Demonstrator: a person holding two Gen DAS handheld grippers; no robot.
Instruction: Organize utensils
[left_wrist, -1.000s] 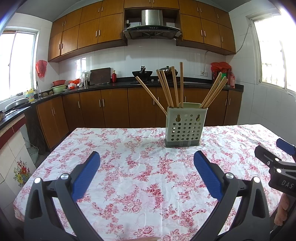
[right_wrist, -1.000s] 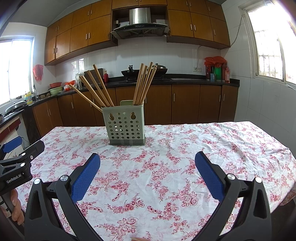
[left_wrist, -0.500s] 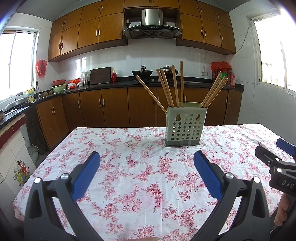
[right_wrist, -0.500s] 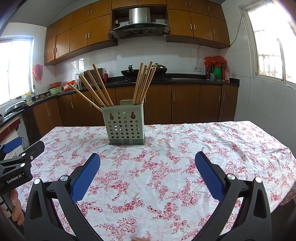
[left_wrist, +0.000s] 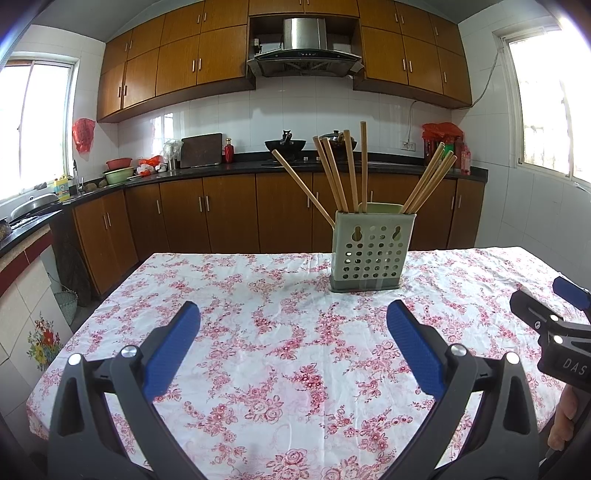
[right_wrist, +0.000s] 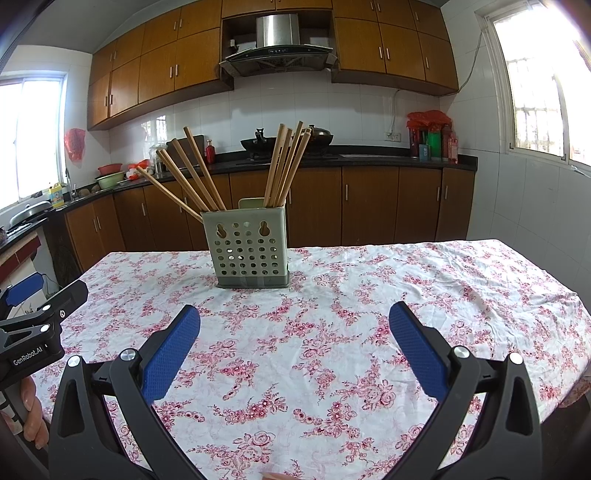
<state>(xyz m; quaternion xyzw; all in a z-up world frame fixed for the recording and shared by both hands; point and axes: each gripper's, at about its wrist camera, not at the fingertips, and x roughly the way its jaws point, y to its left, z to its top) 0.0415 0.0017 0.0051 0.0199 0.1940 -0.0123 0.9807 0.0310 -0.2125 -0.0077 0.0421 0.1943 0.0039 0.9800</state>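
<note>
A pale green perforated utensil holder (left_wrist: 371, 251) (right_wrist: 249, 247) stands upright on the table with the floral cloth (left_wrist: 280, 332) (right_wrist: 332, 332). Several wooden chopsticks (left_wrist: 334, 177) (right_wrist: 284, 166) stick out of it, fanned to both sides. My left gripper (left_wrist: 293, 321) hovers open over the cloth, well short of the holder, with nothing between its blue pads. My right gripper (right_wrist: 295, 321) is likewise open and empty, the holder ahead and slightly left of it. Each view catches the other gripper at its edge, held by a hand.
Behind the table runs a kitchen counter (left_wrist: 258, 164) with wooden cabinets, a wok, bowls and bottles. A range hood (left_wrist: 304, 55) hangs above. The table's right edge (right_wrist: 569, 314) drops off near the tiled wall. Open cloth lies all around the holder.
</note>
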